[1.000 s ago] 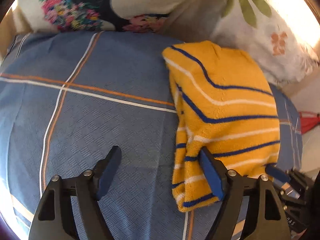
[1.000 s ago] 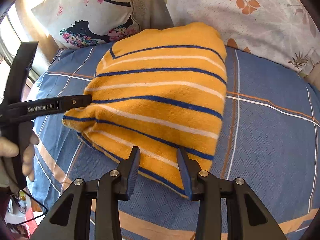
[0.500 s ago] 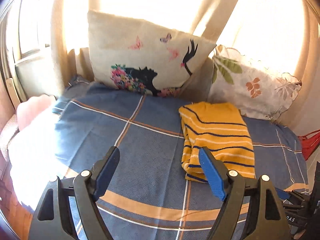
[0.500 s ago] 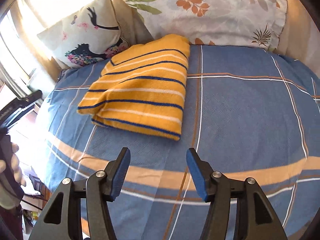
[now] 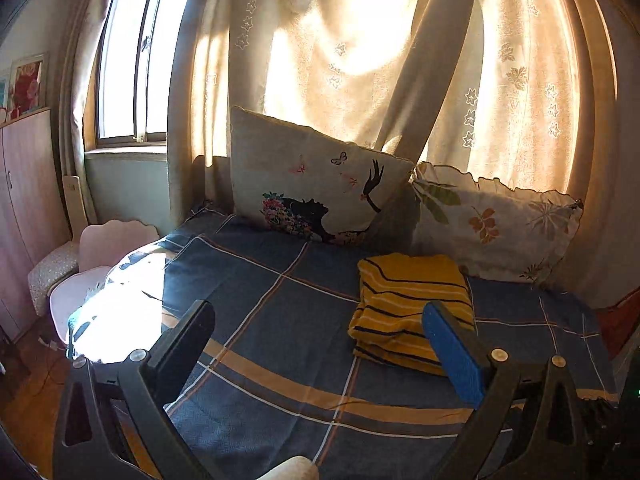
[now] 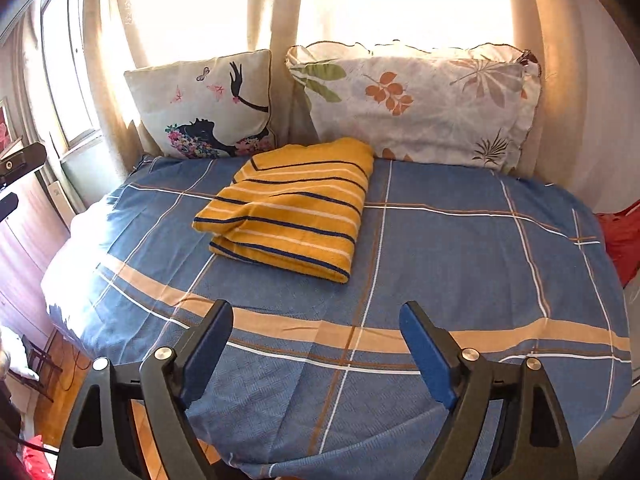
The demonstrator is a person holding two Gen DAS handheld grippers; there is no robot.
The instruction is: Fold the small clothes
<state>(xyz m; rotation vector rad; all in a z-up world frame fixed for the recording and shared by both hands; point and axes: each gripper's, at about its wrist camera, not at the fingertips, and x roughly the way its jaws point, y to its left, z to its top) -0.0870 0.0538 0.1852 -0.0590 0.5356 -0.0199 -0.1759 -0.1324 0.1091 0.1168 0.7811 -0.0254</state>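
A folded yellow garment with dark blue and white stripes (image 6: 292,206) lies on the blue checked bedspread (image 6: 460,264), close to the pillows at the back. In the left wrist view the same garment (image 5: 408,300) sits right of centre, partly behind my right-hand finger. My left gripper (image 5: 318,314) hangs well back from it, its jaws opening wide with nothing between them. My right gripper (image 6: 316,314) is also drawn back above the near part of the bed, jaws opening, nothing between them.
Two pillows lean against the curtains: one with a black silhouette (image 6: 208,108), one with leaf prints (image 6: 420,100). A pink chair (image 5: 100,264) and a wooden cabinet (image 5: 24,208) stand left of the bed. Red cloth (image 6: 624,236) lies at the right edge.
Both grippers have pulled back and risen away from the garment, which now lies alone, folded. Both pairs of jaws have spread wider. The views now take in the whole bed and curtains.
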